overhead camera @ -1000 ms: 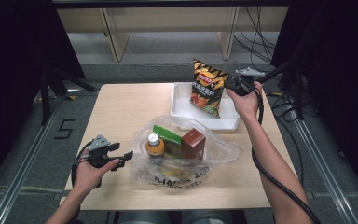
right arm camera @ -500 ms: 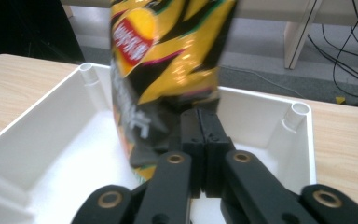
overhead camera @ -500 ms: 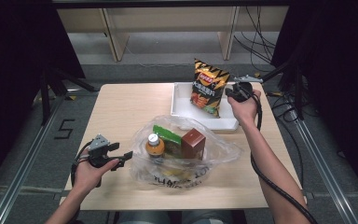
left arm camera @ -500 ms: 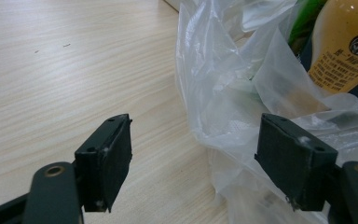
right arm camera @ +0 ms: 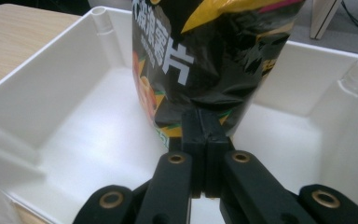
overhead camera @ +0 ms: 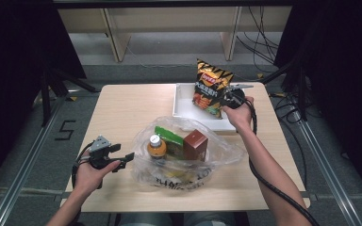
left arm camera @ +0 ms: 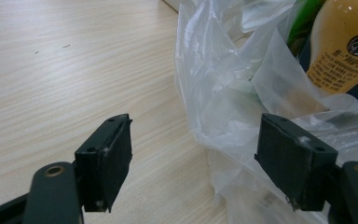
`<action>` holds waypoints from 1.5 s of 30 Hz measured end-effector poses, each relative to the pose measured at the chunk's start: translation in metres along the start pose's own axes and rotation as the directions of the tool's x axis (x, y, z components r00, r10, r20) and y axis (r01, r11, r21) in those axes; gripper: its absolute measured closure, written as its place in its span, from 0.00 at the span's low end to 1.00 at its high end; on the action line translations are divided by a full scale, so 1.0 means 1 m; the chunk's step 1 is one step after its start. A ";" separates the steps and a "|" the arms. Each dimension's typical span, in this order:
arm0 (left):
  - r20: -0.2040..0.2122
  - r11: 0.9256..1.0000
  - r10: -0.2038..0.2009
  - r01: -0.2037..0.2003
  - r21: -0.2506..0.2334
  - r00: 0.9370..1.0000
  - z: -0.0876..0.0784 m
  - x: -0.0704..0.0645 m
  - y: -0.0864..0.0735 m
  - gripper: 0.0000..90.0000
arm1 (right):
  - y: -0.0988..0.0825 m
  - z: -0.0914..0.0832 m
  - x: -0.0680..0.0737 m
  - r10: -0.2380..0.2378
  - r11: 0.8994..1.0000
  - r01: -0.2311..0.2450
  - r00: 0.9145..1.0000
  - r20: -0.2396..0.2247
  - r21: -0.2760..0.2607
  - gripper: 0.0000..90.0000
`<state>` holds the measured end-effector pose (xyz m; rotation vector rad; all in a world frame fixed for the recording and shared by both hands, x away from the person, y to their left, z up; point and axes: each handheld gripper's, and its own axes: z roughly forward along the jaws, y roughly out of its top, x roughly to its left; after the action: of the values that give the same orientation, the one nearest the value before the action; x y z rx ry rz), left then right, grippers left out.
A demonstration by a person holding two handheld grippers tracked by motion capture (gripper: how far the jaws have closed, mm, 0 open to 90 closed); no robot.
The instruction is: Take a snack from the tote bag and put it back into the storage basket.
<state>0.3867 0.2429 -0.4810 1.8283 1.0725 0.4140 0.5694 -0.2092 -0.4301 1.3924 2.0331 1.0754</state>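
Since a second ago our right tool [overhead camera: 227, 98] has carried the chip bag [overhead camera: 210, 87] a little lower and nearer to us over the white bin [overhead camera: 181, 101], while our left tool [overhead camera: 122, 155] has stayed where it was at the near left of the counter [overhead camera: 122, 108]. The right gripper view has the right tool's jaws pressed together on the bag's lower seam [right arm camera: 204, 122], with the bag hanging above the bin's floor, its bottom not clearly touching. We judge the hold thin: only a strip of crimped foil sits between the pads, and the puffed bag stands tall above it, so a quick tilt or a brush against the bin wall could let it slip out or topple over the rim. Letting go too high would let it fall on its side instead of settling inside. Our left tool's jaws stand wide apart with nothing between them, resting just beside the clear plastic bag [overhead camera: 217, 153], whose loose film [left arm camera: 223, 93] lies close to one pad. Closing there would pinch the film alone, we think, and a pull could drag the whole sack, tipping the juice bottle [overhead camera: 156, 147], the brown carton [overhead camera: 195, 143] and the green pack [overhead camera: 169, 136] standing inside it.
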 end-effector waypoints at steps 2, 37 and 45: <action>-0.002 1.000 0.009 -0.009 0.002 1.000 -0.001 0.001 0.000 0.29 | 0.001 0.003 -0.001 -0.030 0.999 0.030 1.000 0.005 0.016 1.00; 0.005 1.000 0.010 -0.010 0.003 1.000 0.000 0.001 0.000 0.29 | 0.014 0.026 -0.014 -0.019 1.000 0.015 0.989 0.145 0.024 1.00; 0.008 1.000 0.000 0.000 0.005 1.000 0.001 0.000 0.000 0.29 | 0.016 0.027 -0.019 -0.024 1.000 0.022 0.988 0.154 0.014 1.00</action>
<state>0.3873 0.2429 -0.4815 1.8333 1.0684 0.4038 0.6054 -0.2143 -0.4349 1.4088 1.9433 0.9163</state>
